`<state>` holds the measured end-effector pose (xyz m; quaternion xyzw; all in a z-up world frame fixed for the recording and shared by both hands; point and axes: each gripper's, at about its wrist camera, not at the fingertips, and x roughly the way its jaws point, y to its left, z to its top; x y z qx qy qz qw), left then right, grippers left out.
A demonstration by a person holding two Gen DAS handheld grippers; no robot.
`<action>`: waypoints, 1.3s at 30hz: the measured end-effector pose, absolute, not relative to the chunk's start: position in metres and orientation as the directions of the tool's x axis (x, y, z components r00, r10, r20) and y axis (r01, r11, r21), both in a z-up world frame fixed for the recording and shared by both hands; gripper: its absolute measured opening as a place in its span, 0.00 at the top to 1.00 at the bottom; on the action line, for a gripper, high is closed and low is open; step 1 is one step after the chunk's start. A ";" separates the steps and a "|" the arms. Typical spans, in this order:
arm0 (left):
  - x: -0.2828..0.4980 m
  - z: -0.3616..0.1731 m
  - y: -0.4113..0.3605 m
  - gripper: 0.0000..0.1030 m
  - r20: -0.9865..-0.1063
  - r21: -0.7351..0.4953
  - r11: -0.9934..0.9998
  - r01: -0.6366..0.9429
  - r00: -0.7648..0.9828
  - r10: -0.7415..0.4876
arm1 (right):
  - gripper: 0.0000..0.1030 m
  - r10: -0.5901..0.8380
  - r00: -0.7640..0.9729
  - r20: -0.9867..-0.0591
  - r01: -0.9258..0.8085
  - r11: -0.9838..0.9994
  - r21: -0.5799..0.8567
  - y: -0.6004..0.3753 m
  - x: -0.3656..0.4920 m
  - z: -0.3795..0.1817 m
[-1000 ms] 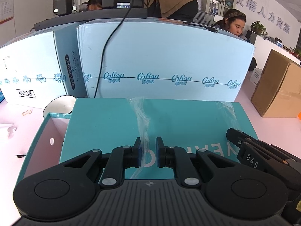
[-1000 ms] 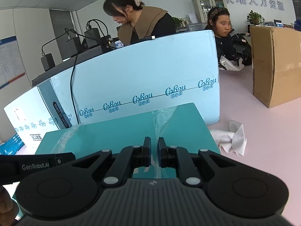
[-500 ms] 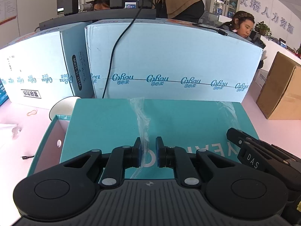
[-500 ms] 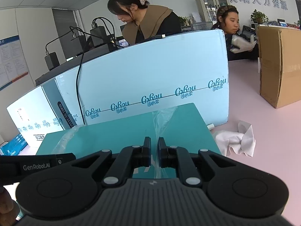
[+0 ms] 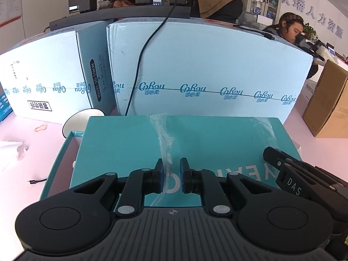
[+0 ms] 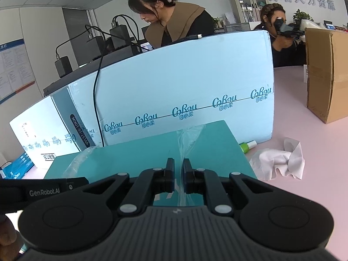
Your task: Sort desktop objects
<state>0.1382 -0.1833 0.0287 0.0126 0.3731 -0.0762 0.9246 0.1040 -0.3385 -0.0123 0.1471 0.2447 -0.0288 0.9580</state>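
Left claw: closed, pinching a clear plastic strip on the teal lid.
Right claw: closed on a second plastic strip.
Teal lid: atop its open box, offset.
Surface: pink; white cloth beside the lid.
Behind: pale blue cartons.

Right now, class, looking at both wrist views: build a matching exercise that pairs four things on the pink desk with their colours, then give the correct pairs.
Things:
1. lid
2. crumpled tissue
3. rubber band
4. cardboard box

Colours:
A. brown
B. white
C. teal
D. yellow

Pairs: 1-C, 2-B, 3-D, 4-A
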 end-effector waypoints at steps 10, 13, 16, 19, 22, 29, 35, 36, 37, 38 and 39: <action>0.143 0.027 -0.173 0.90 -0.697 -0.027 0.990 0.136 0.708 -0.116 | 0.88 0.029 0.876 -0.482 0.118 0.955 0.272 -0.328 0.110 -0.014; 0.145 0.026 -0.169 0.90 -0.699 -0.025 0.991 0.131 0.706 -0.111 | 0.88 0.032 0.876 -0.482 0.115 0.955 0.272 -0.324 0.112 -0.015; 0.146 0.025 -0.167 0.90 -0.702 -0.024 0.992 0.127 0.704 -0.107 | 0.88 0.035 0.876 -0.481 0.112 0.955 0.273 -0.322 0.113 -0.015; 0.146 0.025 -0.165 0.90 -0.702 -0.022 0.992 0.125 0.705 -0.105 | 0.88 0.036 0.876 -0.481 0.111 0.955 0.274 -0.320 0.113 -0.016; 0.147 0.025 -0.163 0.90 -0.701 -0.022 0.992 0.123 0.705 -0.102 | 0.88 0.039 0.875 -0.483 0.110 0.955 0.277 -0.319 0.113 -0.016; 0.149 0.026 -0.158 0.90 -0.698 -0.021 0.993 0.120 0.709 -0.100 | 0.88 0.041 0.875 -0.482 0.111 0.953 0.282 -0.314 0.114 -0.016; 0.151 0.027 -0.153 0.90 -0.695 -0.018 0.994 0.111 0.713 -0.092 | 0.88 0.049 0.874 -0.483 0.109 0.950 0.293 -0.309 0.116 -0.017; 0.152 0.027 -0.152 0.90 -0.694 -0.017 0.994 0.110 0.714 -0.091 | 0.88 0.050 0.875 -0.482 0.107 0.950 0.293 -0.308 0.116 -0.017; 0.152 0.027 -0.151 0.90 -0.693 -0.015 0.994 0.108 0.715 -0.089 | 0.88 0.050 0.875 -0.481 0.106 0.950 0.293 -0.307 0.116 -0.017; 0.152 0.028 -0.150 0.90 -0.693 -0.014 0.994 0.107 0.716 -0.086 | 0.88 0.052 0.876 -0.480 0.104 0.950 0.293 -0.306 0.116 -0.017; 0.153 0.028 -0.149 0.90 -0.692 -0.012 0.994 0.105 0.717 -0.084 | 0.88 0.054 0.876 -0.479 0.102 0.950 0.294 -0.304 0.117 -0.016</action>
